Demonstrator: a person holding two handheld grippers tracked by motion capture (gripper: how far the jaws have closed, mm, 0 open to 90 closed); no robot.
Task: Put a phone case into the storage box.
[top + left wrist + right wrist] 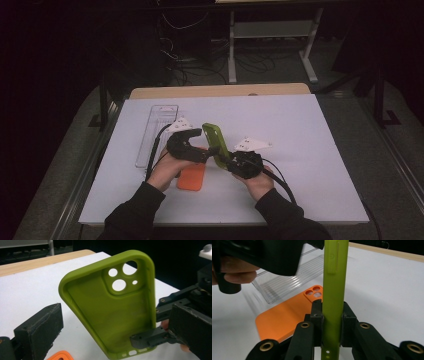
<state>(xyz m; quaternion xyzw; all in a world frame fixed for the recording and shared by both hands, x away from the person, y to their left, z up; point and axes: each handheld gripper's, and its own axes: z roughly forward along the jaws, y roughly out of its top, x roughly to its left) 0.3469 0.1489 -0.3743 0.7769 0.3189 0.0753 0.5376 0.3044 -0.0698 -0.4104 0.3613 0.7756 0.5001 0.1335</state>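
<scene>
Hand-over step: right gripper (332, 322) clamps the green phone case (112, 307) upright by its lower edge; left gripper (110, 330), fingers apart, brackets it. Next, the left must close squarely on the case.

Right half of table (310, 150) free — clear tray (156, 132) blocks left.

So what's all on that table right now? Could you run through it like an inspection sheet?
Surface: white table top, wooden edge at the far side.
Job's things: green rubbery phone case held upright; orange phone case lying flat.
Clutter: clear plastic tray, far left.
Grippers: right gripper clamped on the green case's bottom edge; left gripper open around it.
Cables: black cable from the right gripper.
Surroundings: dark; table legs and wires behind.
</scene>
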